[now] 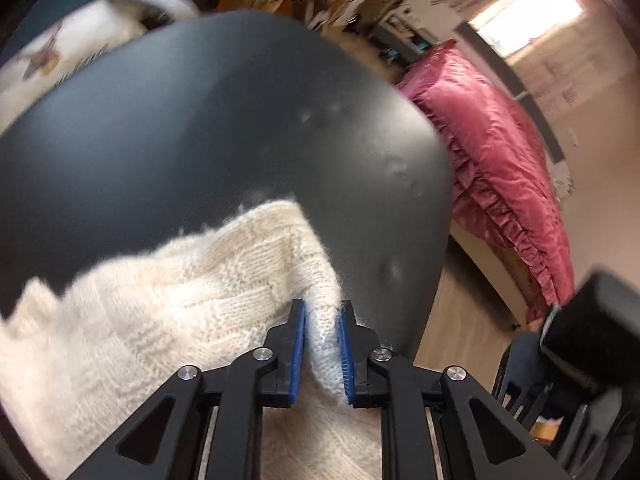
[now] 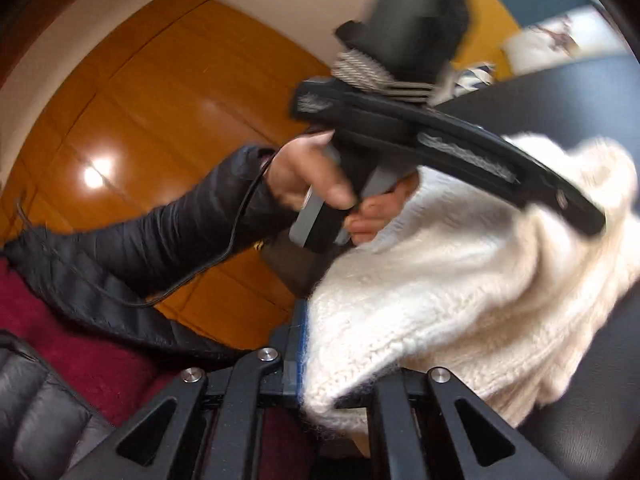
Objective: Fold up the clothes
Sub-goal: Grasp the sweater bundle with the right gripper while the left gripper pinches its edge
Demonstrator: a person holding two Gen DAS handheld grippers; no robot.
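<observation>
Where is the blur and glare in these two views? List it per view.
Left wrist view: the white sweater is smeared at its left edge, the window is blown out, and the black table bows from fisheye distortion. Right wrist view: the hand is motion-blurred, and a lamp glare spots the wooden door.

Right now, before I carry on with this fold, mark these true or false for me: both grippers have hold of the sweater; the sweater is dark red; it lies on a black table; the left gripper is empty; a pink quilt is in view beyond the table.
1. Both grippers have hold of the sweater. True: the left gripper pinches a knit edge of the sweater, and the right gripper is shut on another part.
2. The sweater is dark red. False: it is cream white.
3. It lies on a black table. True.
4. The left gripper is empty. False: knit sits between its blue pads.
5. A pink quilt is in view beyond the table. True.
</observation>
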